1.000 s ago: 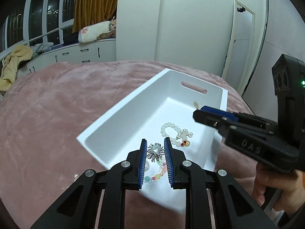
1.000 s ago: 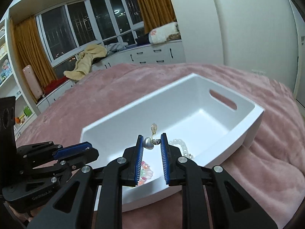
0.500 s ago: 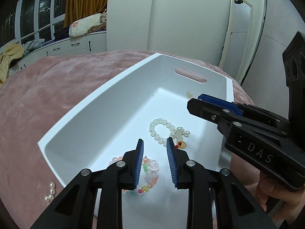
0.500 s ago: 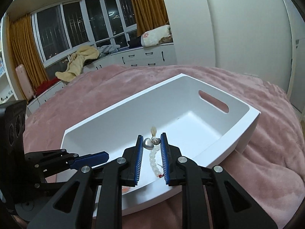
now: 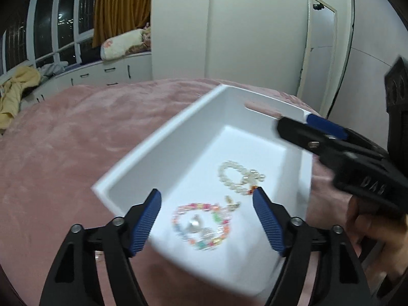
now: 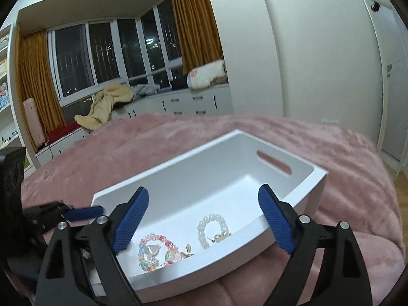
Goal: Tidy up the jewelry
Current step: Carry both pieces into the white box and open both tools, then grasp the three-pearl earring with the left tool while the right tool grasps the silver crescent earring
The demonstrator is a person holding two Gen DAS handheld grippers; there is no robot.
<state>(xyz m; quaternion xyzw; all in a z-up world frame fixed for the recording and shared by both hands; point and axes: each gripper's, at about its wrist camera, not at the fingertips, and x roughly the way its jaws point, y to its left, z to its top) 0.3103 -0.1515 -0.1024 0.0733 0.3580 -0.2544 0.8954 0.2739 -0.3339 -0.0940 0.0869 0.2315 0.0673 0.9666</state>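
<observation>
A white bin [image 5: 163, 153] sat on the pink blanket [image 5: 63, 140], and everything here is placed against that bin. The left gripper [image 5: 206, 219] hung over the bin's near end with its blue pads [image 5: 146, 220] spread wide and nothing between them. The right gripper [image 6: 204, 219] hovered over the bin's near rim, its pads [image 6: 130, 220] likewise spread wide and empty.

Inside the bin, on the floor near the front wall, lay a bracelet of coloured beads [image 5: 201, 225] in a rough ring. A pale, shiny piece [image 5: 193, 223] lay inside that ring; blur kept its shape from being told. A small gold earring [image 6: 187, 251] lay just beside the ring, toward the bin's middle. Farther in lay a pearl bracelet [image 5: 236, 178] with a small gold and red charm at its edge, apart from the coloured beads. The bin's far wall had a handle slot [image 6: 274, 163].

In the left view the right gripper [image 5: 323, 132] crossed the bin's far right corner, held by a hand [image 5: 372, 227] outside the bin's right wall. In the right view one blue pad of the left gripper [image 6: 84, 211] showed just outside the bin's left corner.
</observation>
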